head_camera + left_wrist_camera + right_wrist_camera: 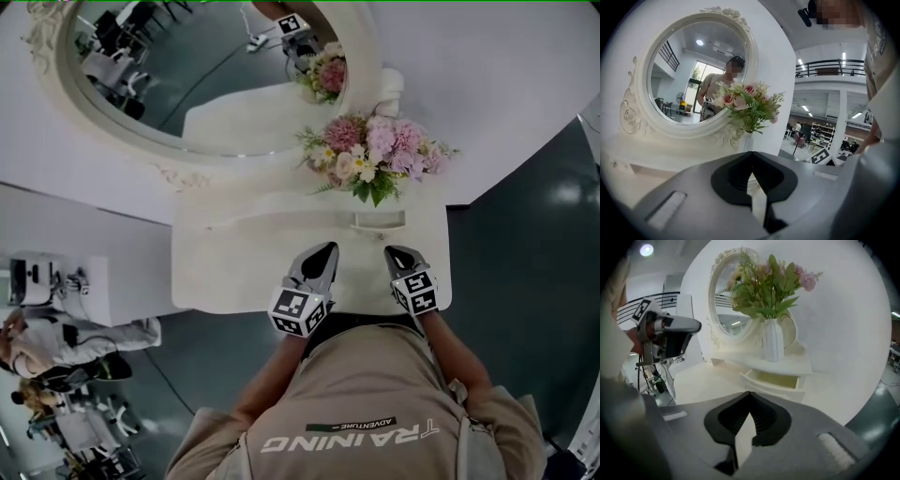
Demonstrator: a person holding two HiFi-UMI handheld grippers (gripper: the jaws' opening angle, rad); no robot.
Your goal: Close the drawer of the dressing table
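the drawer [379, 220] sits pulled out, centre right of the head view, below the flowers [375, 155]. small, stiff, probably light: a flat push on its front panel should do. left gripper [327, 249] and right gripper [395, 251] hover near, both pinched together, empty. handle and runners can't be made out.

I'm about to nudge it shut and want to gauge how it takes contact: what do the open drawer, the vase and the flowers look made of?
Drawer: probably painted wood or board; matte cream-white outside, flat crisp panels, a yellower inside.
Vase: likely glazed ceramic; white, ribbed, with a faint sheen.
Flowers: possibly artificial, fabric or plastic; the views don't settle it.
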